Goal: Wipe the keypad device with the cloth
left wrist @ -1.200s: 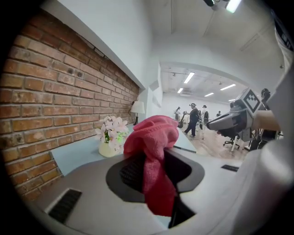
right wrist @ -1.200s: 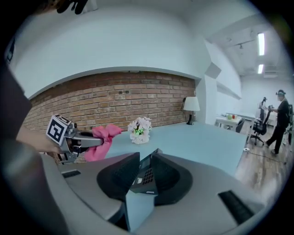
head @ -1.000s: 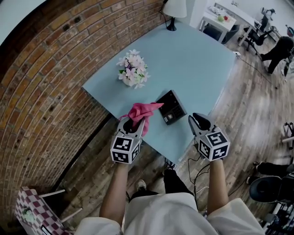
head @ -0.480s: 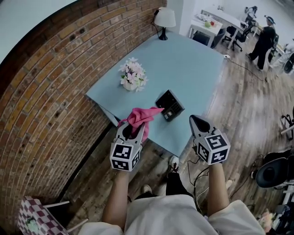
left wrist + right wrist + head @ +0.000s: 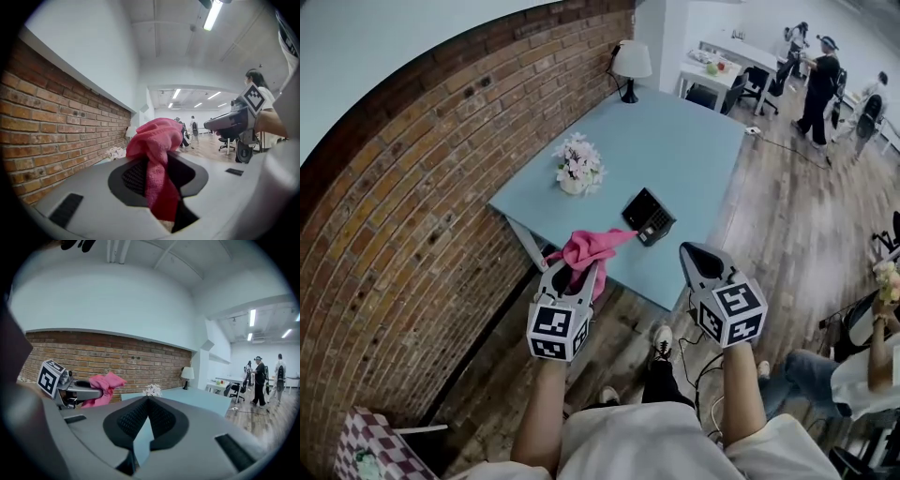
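Note:
A black keypad device (image 5: 649, 216) lies near the front edge of the light-blue table (image 5: 694, 141). My left gripper (image 5: 573, 265) is shut on a pink cloth (image 5: 587, 250), which bunches up above its jaws (image 5: 157, 138) and hangs down between them. It hovers off the table's near corner, short of the device. My right gripper (image 5: 695, 254) is held beside it over the floor, level with the table's front edge. Its jaws have just been closing, and now the pads meet with nothing between them (image 5: 149, 400). Both grippers are clear of the device.
A vase of pale flowers (image 5: 578, 167) stands left of the device, and a lamp (image 5: 629, 64) at the table's far end. A brick wall (image 5: 412, 206) runs along the left. Wood floor, white desks, chairs and people (image 5: 818, 84) fill the right.
Both grippers have drawn back and up from the table, so the table and keypad device now sit farther off. The cloth stays in the left gripper. The right jaws have closed.

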Tool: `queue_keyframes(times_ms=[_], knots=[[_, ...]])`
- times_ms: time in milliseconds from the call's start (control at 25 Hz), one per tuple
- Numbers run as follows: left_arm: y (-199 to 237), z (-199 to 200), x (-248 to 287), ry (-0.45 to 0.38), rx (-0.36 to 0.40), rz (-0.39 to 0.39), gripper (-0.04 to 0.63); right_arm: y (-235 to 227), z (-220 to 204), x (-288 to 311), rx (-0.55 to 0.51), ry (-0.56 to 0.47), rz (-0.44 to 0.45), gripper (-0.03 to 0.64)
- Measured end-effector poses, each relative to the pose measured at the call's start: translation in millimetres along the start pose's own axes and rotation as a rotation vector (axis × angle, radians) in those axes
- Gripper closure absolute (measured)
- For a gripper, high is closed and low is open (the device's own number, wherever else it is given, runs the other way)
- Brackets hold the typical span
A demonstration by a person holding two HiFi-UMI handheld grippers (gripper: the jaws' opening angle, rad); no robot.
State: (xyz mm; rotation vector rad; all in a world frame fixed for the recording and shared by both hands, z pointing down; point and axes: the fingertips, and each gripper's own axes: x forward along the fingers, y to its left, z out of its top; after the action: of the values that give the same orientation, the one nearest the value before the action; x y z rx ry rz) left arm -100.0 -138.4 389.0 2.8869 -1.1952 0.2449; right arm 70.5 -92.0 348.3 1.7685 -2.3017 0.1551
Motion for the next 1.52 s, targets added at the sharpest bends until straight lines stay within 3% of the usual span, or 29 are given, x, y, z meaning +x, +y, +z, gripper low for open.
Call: queue_keyframes(times_ms=[400,800,1200,1520], knots=[[-24.3,42.8,-54.4,-0.086,0.062,-0.009,0.456,46.4,37.7,-57.4,-0.021,-0.092,-0.009,0.600],[-37.3,72.3,-86.8,-0.127,0.093,-0.021,0.455,68.8,53.7,-82.6,-0.043,-0.116,-0.003,0.600],[-71.4,80.8,-119.8,-0.128,0.110,-0.019,0.454,83.4,61.9,-122.3,-0.079,-0.116,-0.015,0.601],[-112.3,72.5,-168.7,-0.105,0.092,-0.026,0.454,108.3,39.3,-190.2,-0.092,-0.082,-0.039,0.601]])
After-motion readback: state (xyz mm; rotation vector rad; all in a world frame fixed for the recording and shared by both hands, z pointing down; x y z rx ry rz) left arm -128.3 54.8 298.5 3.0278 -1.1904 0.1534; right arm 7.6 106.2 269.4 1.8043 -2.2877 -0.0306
